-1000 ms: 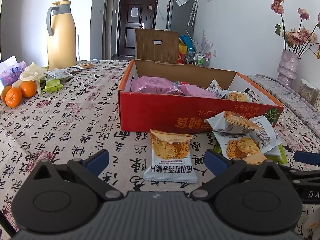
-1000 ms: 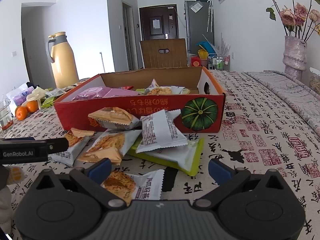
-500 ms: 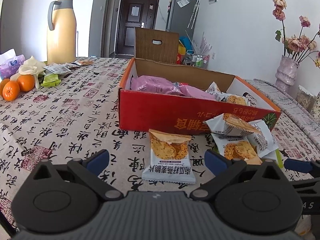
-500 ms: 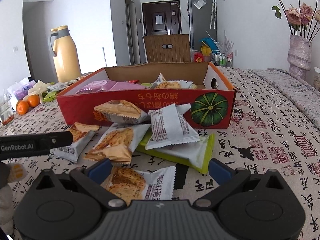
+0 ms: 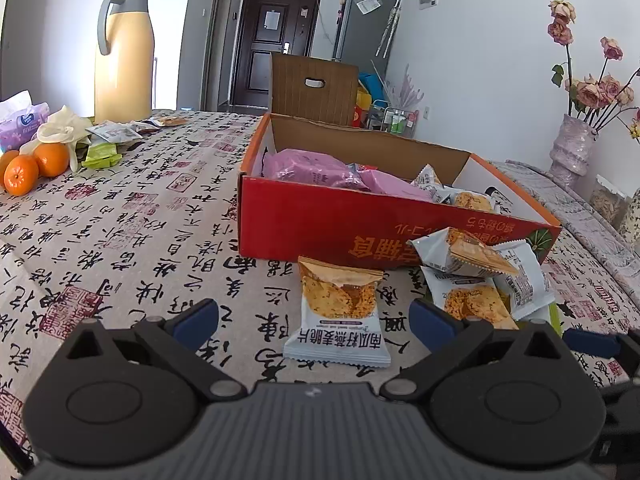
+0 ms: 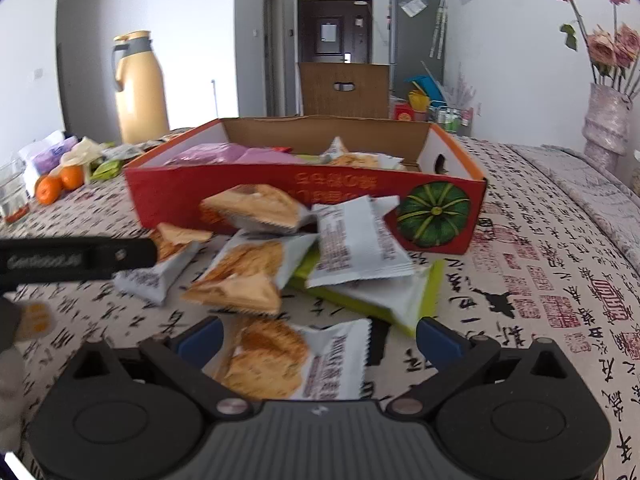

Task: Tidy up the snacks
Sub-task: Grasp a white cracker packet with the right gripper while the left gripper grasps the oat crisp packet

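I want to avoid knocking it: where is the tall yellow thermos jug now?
The tall yellow thermos jug stands at the table's far left, behind the oranges, left of the red cardboard box.

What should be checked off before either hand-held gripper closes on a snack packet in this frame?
1. Left hand-held gripper open: ok, blue fingers spread wide.
2. Single packet lined up between the left fingers: ok, it lies alone on the tablecloth, apart from the pile.
3. Right hand-held gripper open: ok.
4. Near packet under the right gripper free of others: cannot tell, the picture is blurred and the pile begins just behind it.
5. Red box has room: ok, bare cardboard shows behind the pink bags.
6. Grippers clear of each other: cannot tell; they look close.
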Action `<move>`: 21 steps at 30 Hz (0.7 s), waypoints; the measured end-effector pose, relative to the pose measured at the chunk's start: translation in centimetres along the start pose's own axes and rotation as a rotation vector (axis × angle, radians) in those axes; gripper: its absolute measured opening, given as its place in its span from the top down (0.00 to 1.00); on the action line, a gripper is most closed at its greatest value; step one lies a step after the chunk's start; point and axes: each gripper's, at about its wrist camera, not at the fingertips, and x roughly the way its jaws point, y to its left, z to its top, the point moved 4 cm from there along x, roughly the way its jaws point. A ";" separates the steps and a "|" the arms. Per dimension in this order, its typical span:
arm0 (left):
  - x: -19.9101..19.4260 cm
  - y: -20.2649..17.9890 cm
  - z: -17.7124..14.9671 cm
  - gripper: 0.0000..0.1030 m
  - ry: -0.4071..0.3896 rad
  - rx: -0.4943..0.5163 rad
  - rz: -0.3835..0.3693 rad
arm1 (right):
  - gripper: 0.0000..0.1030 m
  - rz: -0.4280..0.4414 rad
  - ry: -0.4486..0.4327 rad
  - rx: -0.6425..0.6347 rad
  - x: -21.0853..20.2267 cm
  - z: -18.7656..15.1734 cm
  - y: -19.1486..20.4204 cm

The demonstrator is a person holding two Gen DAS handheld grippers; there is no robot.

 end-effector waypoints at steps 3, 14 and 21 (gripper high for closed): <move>-0.1 0.0 -0.1 0.00 0.000 -0.001 0.000 | 0.12 0.009 0.025 -0.013 0.2 -0.7 0.6; -0.1 0.1 -0.1 0.00 0.005 0.001 0.004 | 0.50 0.031 0.004 -0.010 -0.5 -0.9 0.7; -0.1 -0.1 -0.1 0.00 0.025 0.015 0.029 | 0.54 0.029 -0.018 0.013 -1.4 -0.9 -0.2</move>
